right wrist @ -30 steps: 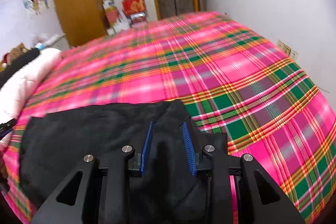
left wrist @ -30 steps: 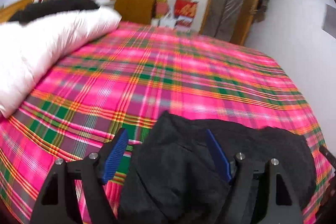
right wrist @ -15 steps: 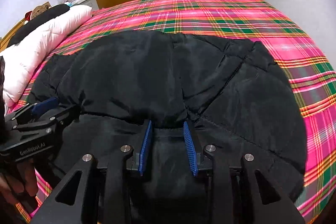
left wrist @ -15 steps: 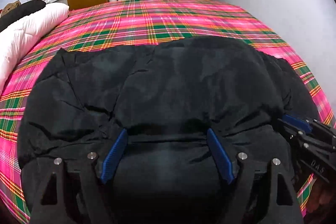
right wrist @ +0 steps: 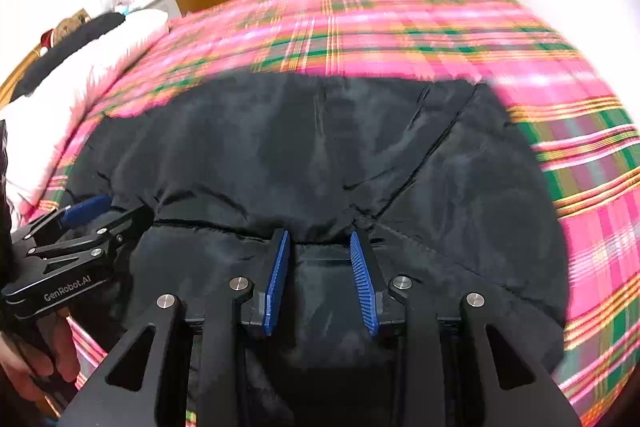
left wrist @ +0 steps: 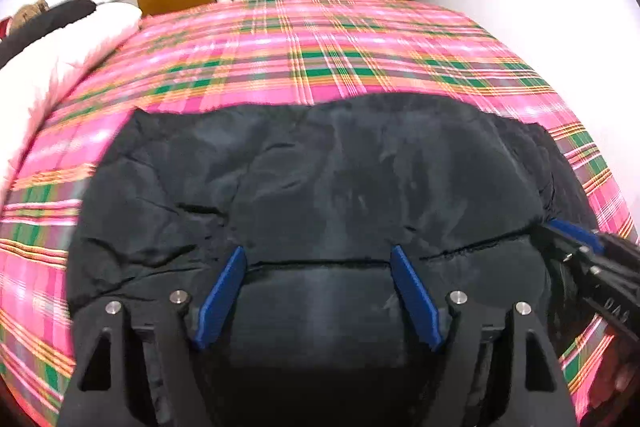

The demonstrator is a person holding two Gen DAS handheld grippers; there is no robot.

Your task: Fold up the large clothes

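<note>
**Padded black jacket laid out on the bed, both grippers at its near edge**

The bulky black quilted jacket lies spread across the near part of the pink, green and orange plaid bedspread, its far hem rumpled. It looks soft and puffy, light for its size, with a slick shell that will likely slide and spring back when folded; my guess is that seams and edges, like the stitched fold line just ahead of the fingers, give the surest hold.

The left gripper stands wide, a broad band of fabric between its blue pads; whether they press on it I cannot tell. The right gripper is set narrower, astride a fold of the jacket, and grip is equally unclear. A hand carries the left tool.

A second ago the jacket sat bunched at the bed's near edge with bare plaid ahead; now it lies spread out, with both grippers lower over it. A white pillow lies to the left.
</note>
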